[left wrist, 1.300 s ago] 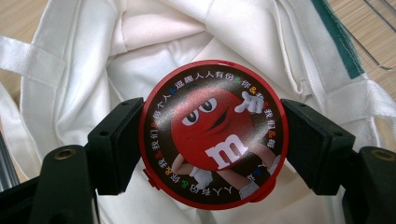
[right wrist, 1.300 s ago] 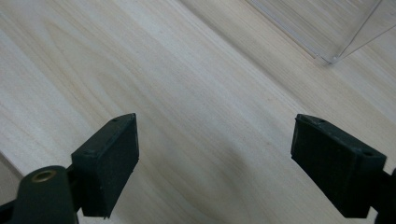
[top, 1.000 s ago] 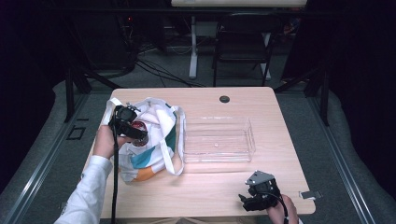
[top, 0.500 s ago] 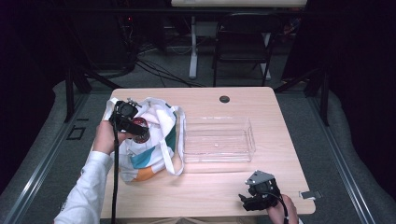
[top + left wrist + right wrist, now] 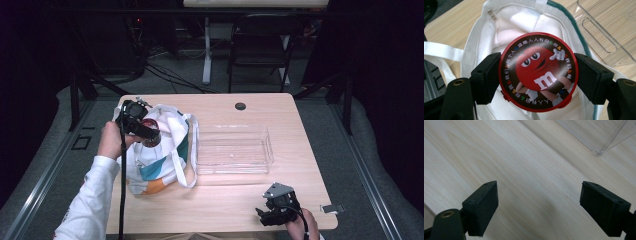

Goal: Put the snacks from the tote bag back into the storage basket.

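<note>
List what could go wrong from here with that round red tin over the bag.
The left gripper pinches the round red tin only by its curved rim, so it could slip and drop back into the white tote bag. Carried toward the clear tray, it might snag the bag's handle.

The round tin [image 5: 538, 72] has a glossy printed lid with a red plastic-looking rim. Under it, the tote bag [image 5: 506, 22] is matt white cloth; beside the bag, the bin [image 5: 233, 149] is clear smooth plastic on a pale matt wood-grain counter [image 5: 524, 170].

Left tool [image 5: 148, 134] clamped, raised on a bent forearm; right tool [image 5: 266, 216] wide-jawed, low.
</note>
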A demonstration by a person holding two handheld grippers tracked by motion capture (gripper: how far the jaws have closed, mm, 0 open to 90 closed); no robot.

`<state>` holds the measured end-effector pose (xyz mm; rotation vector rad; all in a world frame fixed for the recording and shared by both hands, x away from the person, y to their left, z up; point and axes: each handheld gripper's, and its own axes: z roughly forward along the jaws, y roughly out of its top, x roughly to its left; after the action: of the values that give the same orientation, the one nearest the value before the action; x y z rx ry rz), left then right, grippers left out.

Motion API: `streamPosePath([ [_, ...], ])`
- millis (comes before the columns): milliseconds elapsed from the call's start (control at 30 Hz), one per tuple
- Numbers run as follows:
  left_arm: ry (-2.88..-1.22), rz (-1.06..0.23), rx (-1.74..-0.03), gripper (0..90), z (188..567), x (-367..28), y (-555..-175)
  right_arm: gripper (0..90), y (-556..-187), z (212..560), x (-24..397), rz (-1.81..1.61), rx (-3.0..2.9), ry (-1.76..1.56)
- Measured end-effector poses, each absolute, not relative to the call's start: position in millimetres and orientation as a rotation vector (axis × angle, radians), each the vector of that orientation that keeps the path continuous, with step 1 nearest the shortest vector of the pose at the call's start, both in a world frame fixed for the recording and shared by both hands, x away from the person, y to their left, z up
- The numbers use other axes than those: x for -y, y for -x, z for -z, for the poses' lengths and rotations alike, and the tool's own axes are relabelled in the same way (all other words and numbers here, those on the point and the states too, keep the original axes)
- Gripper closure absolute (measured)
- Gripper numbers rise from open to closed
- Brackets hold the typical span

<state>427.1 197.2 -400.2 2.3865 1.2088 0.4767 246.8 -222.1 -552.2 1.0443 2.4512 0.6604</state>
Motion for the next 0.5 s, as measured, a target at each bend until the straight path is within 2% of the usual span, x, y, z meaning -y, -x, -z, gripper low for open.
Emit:
streamPosePath([
  [500, -2.401, -0.492, -1.147, 26.0, 378, -178, -430, 14.7, -246, 552, 223, -0.658, -2.450, -1.044],
])
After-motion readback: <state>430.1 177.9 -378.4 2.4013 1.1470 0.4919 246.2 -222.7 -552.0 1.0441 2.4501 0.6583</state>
